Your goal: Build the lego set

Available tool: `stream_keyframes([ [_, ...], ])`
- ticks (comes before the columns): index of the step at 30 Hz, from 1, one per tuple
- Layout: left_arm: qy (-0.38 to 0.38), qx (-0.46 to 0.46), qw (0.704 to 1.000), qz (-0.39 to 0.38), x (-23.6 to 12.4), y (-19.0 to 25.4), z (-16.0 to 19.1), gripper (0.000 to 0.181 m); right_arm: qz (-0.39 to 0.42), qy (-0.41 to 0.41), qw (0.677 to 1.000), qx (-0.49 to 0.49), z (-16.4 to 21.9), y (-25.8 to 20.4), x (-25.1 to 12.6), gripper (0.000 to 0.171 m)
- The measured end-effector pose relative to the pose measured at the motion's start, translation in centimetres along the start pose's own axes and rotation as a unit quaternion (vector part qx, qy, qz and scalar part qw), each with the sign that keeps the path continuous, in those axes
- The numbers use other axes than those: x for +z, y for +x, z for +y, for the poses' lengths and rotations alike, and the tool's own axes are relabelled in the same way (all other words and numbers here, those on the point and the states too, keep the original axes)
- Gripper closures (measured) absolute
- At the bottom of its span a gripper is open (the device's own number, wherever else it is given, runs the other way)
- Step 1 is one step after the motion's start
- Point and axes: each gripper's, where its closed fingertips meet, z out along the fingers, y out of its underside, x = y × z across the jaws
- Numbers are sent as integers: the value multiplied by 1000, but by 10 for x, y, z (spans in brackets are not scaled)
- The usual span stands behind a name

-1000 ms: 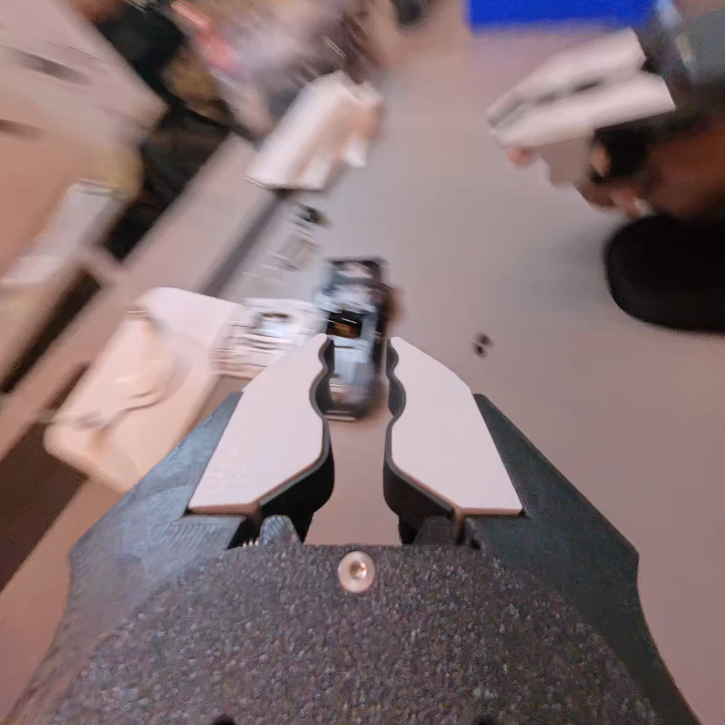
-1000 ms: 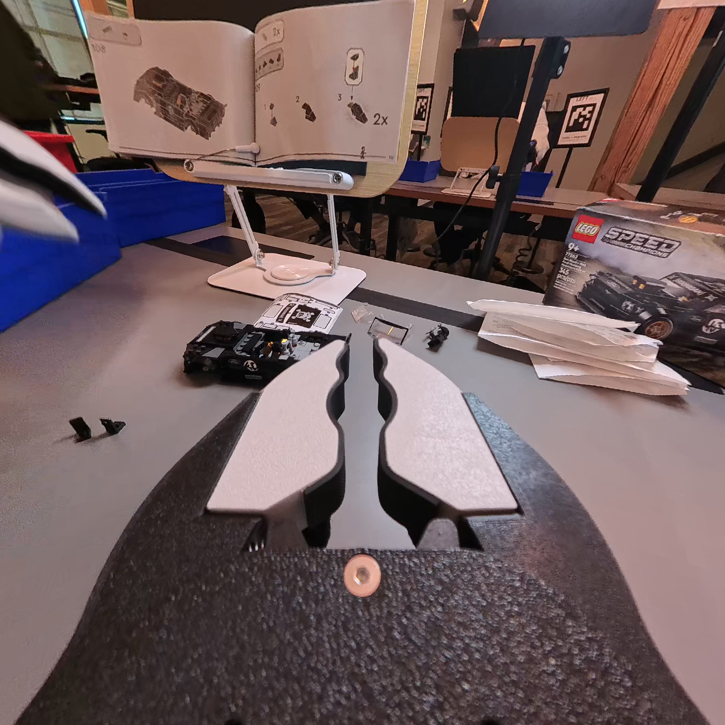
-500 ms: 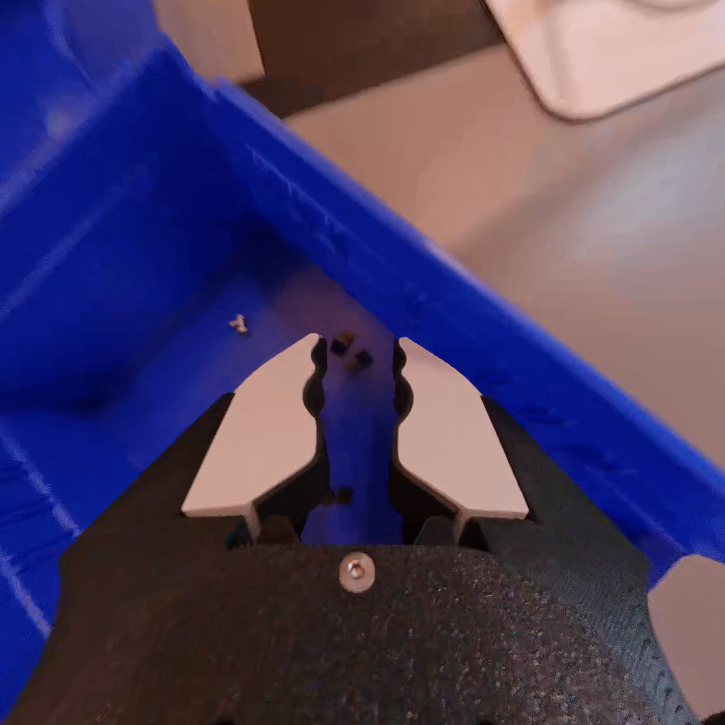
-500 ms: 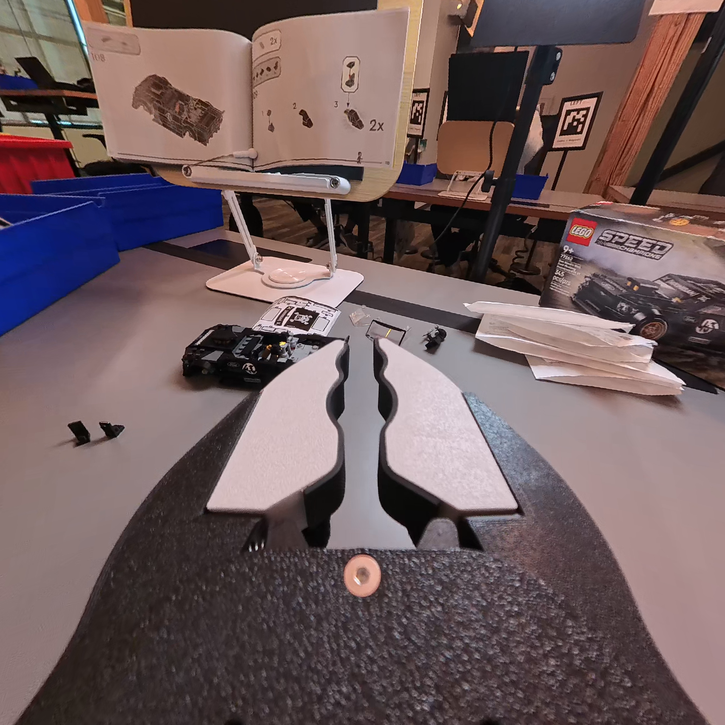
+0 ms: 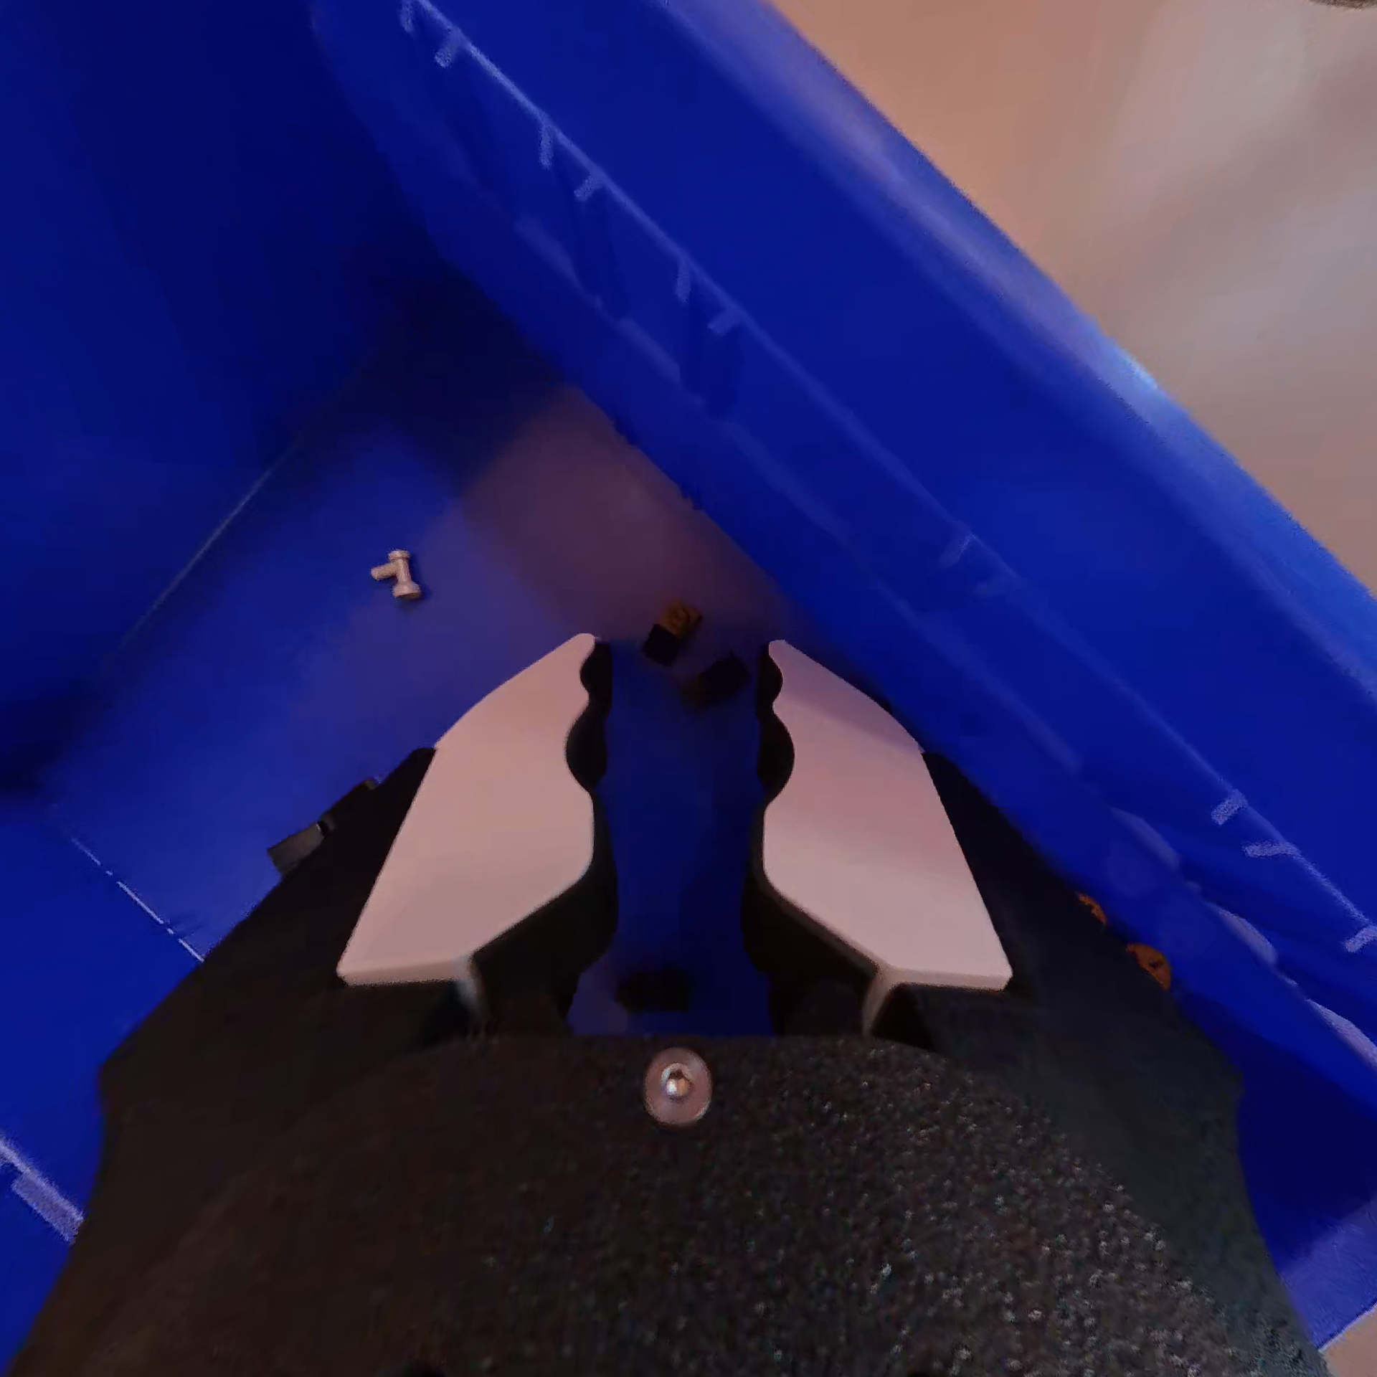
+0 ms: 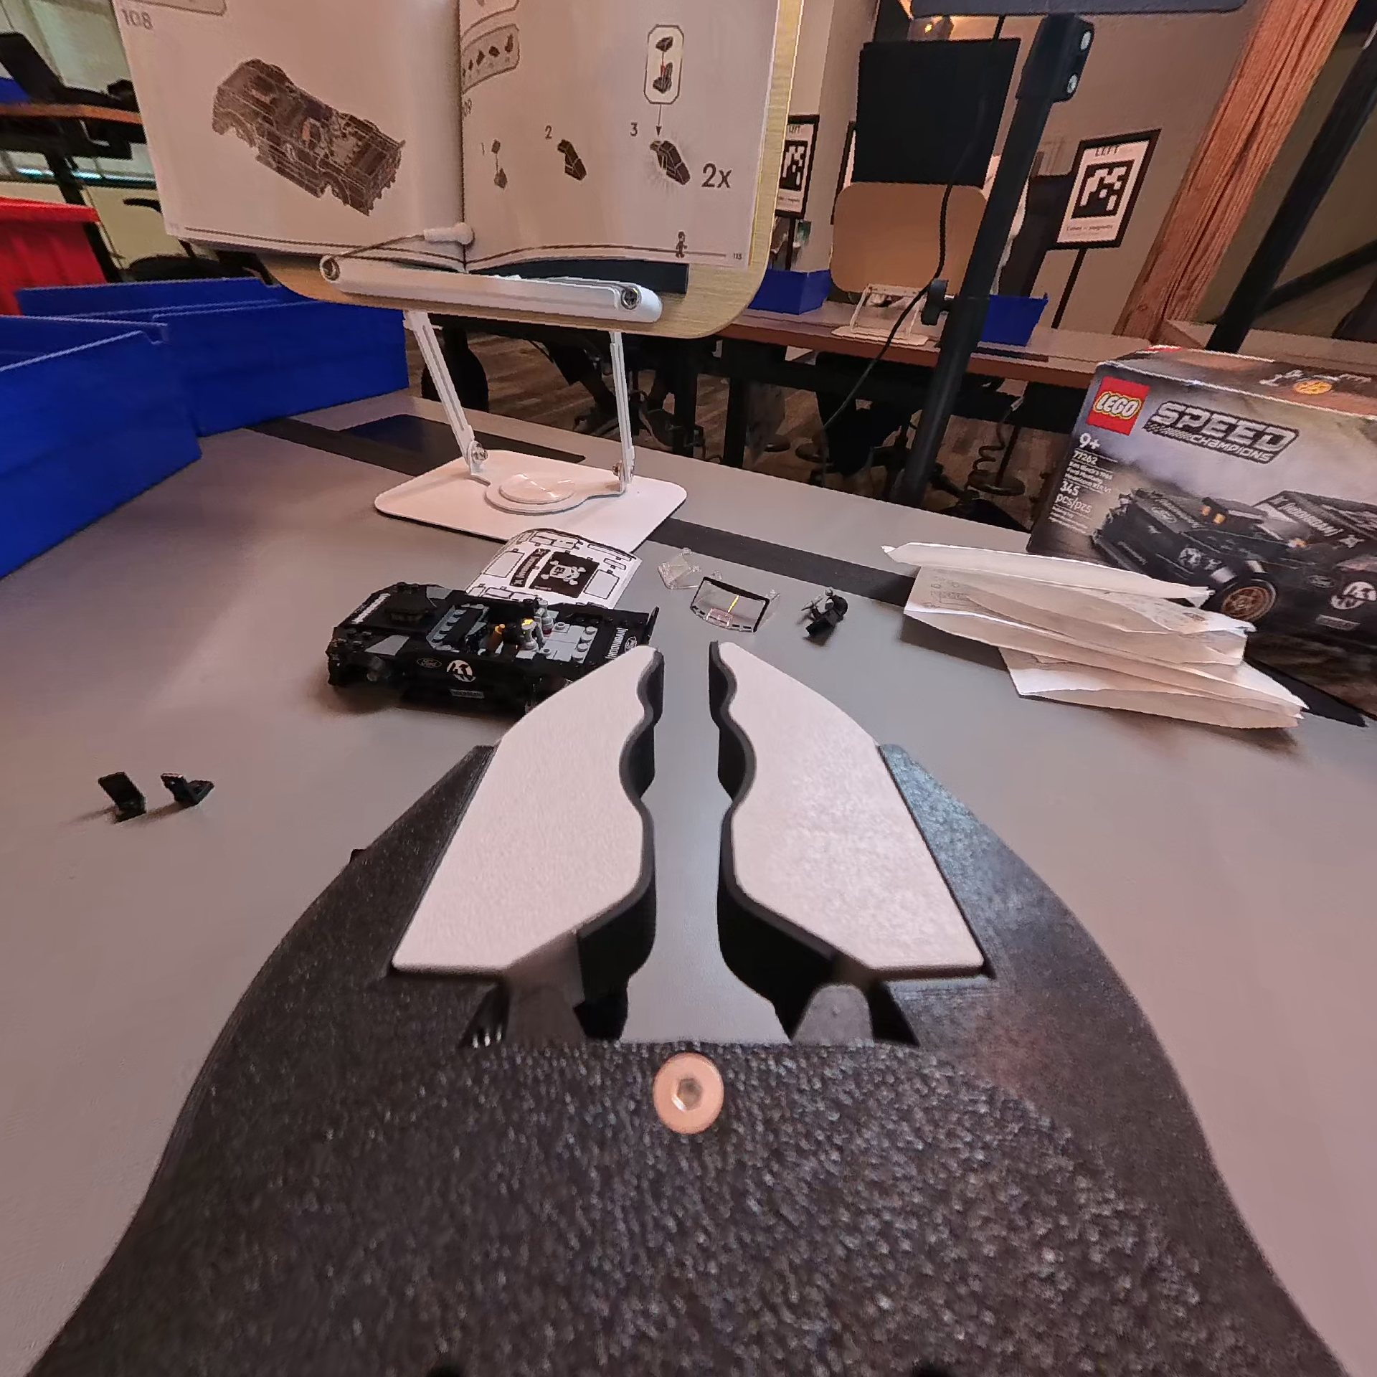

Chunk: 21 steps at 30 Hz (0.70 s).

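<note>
My left gripper [image 5: 676,650] is open and empty, reaching down into a blue bin [image 5: 857,387]. Two small dark pieces [image 5: 673,633] [image 5: 717,676] lie on the bin floor just past its fingertips. A small light grey piece [image 5: 398,575] lies farther left in the bin, and another dark piece [image 5: 656,989] shows between the jaws near their base. My right gripper [image 6: 684,656] is open and empty, low over the grey table [image 6: 223,670]. The half-built black car [image 6: 477,644] sits just beyond its left fingertip. Two small black pieces [image 6: 123,793] [image 6: 186,787] lie at the left.
An instruction book on a white stand [image 6: 536,492] is at the back. A sticker sheet [image 6: 555,570], a clear windscreen piece [image 6: 734,600] and a small dark figure [image 6: 825,615] lie behind the car. Paper bags [image 6: 1080,633] and the set's box [image 6: 1222,477] are at the right; blue bins [image 6: 97,417] are at the left. From my right tips it is roughly 25 cm to the small dark figure [image 6: 825,615]; from my left, 55 cm.
My left gripper swung from over the car on the table to the blue bin, then moved lower into it, closer to the two dark pieces. My right gripper stayed almost still.
</note>
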Motion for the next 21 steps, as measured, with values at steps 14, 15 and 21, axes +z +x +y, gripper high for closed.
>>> stream_keyframes([
  [14,-8,84,993,85,1,13,2,132,-12,-9,1000,0,4,-4,2,160],
  [15,-12,100,990,93,0,14,3,129,-13,-10,1000,0,4,-4,2,160],
  [21,-37,200,969,138,-3,13,10,129,-17,-19,1000,-2,9,-6,4,160],
])
